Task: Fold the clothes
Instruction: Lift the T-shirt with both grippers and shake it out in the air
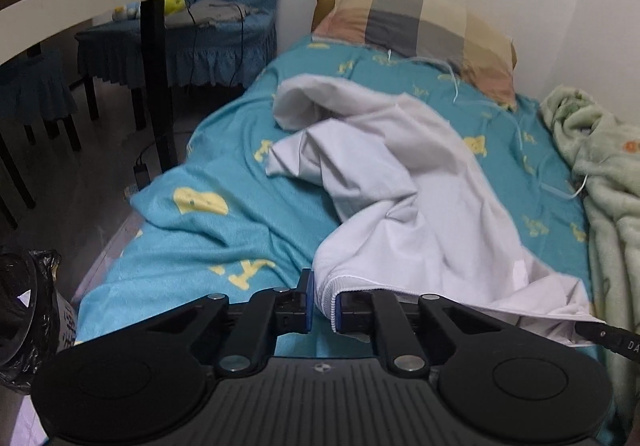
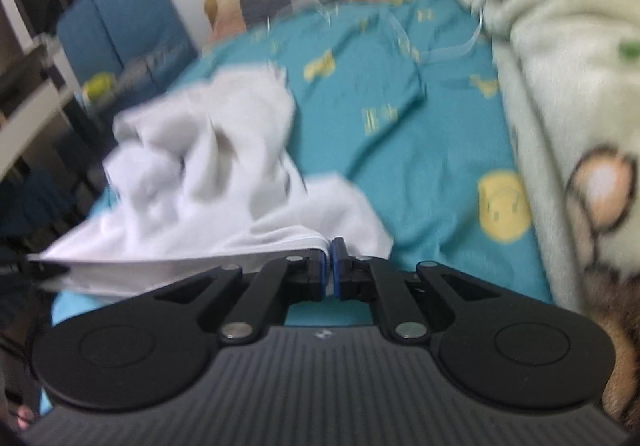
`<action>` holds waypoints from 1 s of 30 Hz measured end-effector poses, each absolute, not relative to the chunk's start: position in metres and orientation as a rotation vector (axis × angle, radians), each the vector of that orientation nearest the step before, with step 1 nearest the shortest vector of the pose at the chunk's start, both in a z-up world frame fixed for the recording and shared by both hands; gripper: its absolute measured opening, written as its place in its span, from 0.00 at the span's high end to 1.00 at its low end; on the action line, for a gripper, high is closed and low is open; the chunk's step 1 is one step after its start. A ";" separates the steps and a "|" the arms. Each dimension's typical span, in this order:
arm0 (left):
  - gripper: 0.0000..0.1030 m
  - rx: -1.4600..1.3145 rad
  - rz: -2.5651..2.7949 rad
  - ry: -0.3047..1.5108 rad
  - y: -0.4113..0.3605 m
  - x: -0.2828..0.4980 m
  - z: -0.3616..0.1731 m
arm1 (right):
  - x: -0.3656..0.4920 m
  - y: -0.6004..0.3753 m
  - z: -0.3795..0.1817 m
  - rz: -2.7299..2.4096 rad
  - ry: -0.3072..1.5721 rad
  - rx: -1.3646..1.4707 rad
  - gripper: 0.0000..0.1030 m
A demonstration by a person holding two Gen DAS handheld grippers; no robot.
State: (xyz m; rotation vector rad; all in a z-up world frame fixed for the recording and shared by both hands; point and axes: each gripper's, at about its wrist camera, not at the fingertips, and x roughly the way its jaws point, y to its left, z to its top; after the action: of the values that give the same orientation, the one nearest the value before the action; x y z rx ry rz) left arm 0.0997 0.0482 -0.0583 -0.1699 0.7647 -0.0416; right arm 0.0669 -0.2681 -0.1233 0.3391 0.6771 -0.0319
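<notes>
Far left in your left wrist view, a black plastic bag point(image 1: 28, 310) is cut off by the frame edge, and pale printing beside it is too small to read. Next come dark chairs with blue frilled covers point(image 1: 176, 46). Your left gripper point(image 1: 323, 302) has its jaws nearly together, pinching the ribbed hem of the white garment point(image 1: 420, 198); the pads press on that edge. The garment rises from the hem in a rumpled heap across the teal bedsheet point(image 1: 224, 242) with yellow figures, toward the checked pillow point(image 1: 416, 22). At the lower right edge a black part bears the letters "DA", the rest cut off. A pale green fleece blanket point(image 1: 600, 174) lies along the wall.

In the right wrist view everything is blurred. Your right gripper point(image 2: 329, 266) is closed tight on another stretch of the same hem, which runs taut to the left, where its far end is hard to make out. The blanket's cartoon print cannot be read clearly.
</notes>
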 end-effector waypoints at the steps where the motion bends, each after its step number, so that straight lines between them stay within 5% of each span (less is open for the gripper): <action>1: 0.91 -0.184 -0.052 0.732 0.050 0.097 -0.049 | 0.063 -0.266 -0.113 -0.040 0.637 0.335 0.96; 7: 0.93 -0.249 -0.093 0.470 0.066 0.060 0.061 | 0.026 -0.255 0.000 -0.025 0.367 0.309 0.96; 20: 0.93 -0.168 -0.160 -0.042 0.094 -0.082 0.409 | -0.104 -0.216 0.337 0.045 -0.193 0.153 0.96; 25: 0.92 -0.142 -0.173 -0.111 0.092 -0.151 0.476 | -0.186 -0.206 0.406 0.054 -0.298 0.124 0.96; 30: 0.92 -0.162 -0.204 -0.101 0.094 -0.208 0.495 | -0.235 -0.213 0.418 0.056 -0.295 0.126 0.96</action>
State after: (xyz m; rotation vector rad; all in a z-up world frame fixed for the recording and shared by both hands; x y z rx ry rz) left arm -0.2075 0.0936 0.4948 -0.1617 -0.1007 -0.2038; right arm -0.2353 -0.2135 0.4181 0.1259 -0.2947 0.0561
